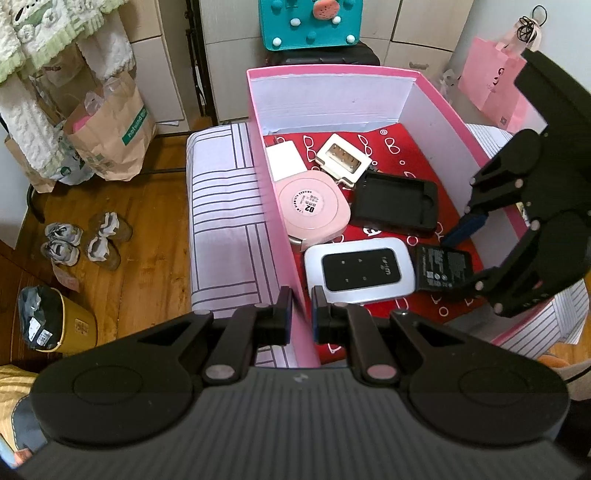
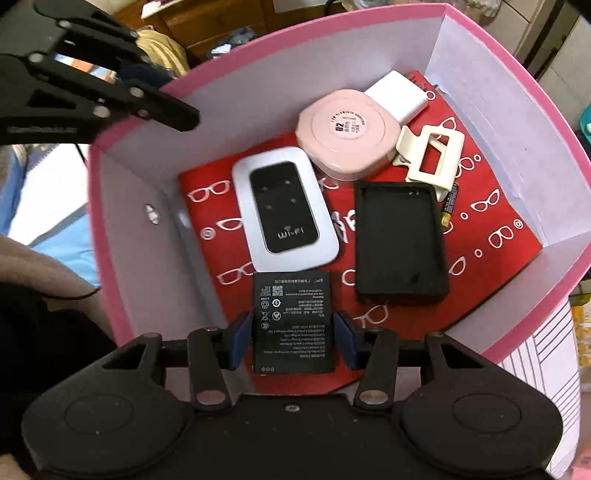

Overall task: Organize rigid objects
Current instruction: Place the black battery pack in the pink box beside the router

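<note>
A pink box [image 1: 332, 70] lined with red patterned cloth [image 1: 399, 144] holds a silver Wi-Fi router [image 2: 284, 208], a round pink case [image 2: 347, 134], a black rubber case [image 2: 400, 243], a cream clip [image 2: 430, 158] and a white charger [image 2: 400, 98]. My left gripper [image 1: 301, 310] is shut on the box's near left wall, one finger on each side. My right gripper [image 2: 293, 339] points down into the box, its blue pads pressed on a black flat battery [image 2: 293, 321] just in front of the router. I cannot tell whether the battery touches the cloth.
The box sits on a striped cushion [image 1: 221, 221]. On the wooden floor to the left are brown paper bags [image 1: 110, 129], shoes [image 1: 85, 240] and a yellow bin [image 1: 55, 321]. A pink paper bag [image 1: 491, 85] hangs at the right, a teal board [image 1: 310, 22] stands behind.
</note>
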A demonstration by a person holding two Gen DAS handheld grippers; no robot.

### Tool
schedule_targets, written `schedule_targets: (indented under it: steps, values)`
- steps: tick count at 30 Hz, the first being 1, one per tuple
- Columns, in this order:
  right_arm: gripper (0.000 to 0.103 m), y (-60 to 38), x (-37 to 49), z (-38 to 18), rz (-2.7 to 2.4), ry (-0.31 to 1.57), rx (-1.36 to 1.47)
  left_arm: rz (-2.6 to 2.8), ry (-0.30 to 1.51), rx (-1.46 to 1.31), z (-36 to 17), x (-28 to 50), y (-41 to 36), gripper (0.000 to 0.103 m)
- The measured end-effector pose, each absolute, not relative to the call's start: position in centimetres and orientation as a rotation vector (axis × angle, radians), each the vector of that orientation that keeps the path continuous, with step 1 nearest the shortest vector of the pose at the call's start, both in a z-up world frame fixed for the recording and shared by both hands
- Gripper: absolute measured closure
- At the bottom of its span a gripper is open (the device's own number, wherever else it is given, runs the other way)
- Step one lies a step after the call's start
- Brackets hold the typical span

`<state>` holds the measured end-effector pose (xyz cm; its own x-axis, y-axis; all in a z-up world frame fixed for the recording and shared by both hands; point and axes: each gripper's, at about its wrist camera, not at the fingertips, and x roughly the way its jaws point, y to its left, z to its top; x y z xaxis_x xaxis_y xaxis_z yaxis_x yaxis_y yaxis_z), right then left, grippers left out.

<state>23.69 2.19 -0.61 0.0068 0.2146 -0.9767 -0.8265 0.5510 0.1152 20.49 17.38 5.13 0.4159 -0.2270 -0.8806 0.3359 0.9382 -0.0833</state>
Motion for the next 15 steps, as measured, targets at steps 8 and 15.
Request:
schedule_targets:
  steps: [8, 15]
  values:
    - [0.05, 1.9, 23.0, -1.0, 0.774, 1.216, -0.692, -0.379, 1.087, 0.098, 5.1, 20.5, 17.5, 0.093]
    - [0.048, -0.9, 21.0, 3.6, 0.768, 1.075, -0.513, -0.394, 1.086, 0.114, 5.0, 20.6, 17.4, 0.092]
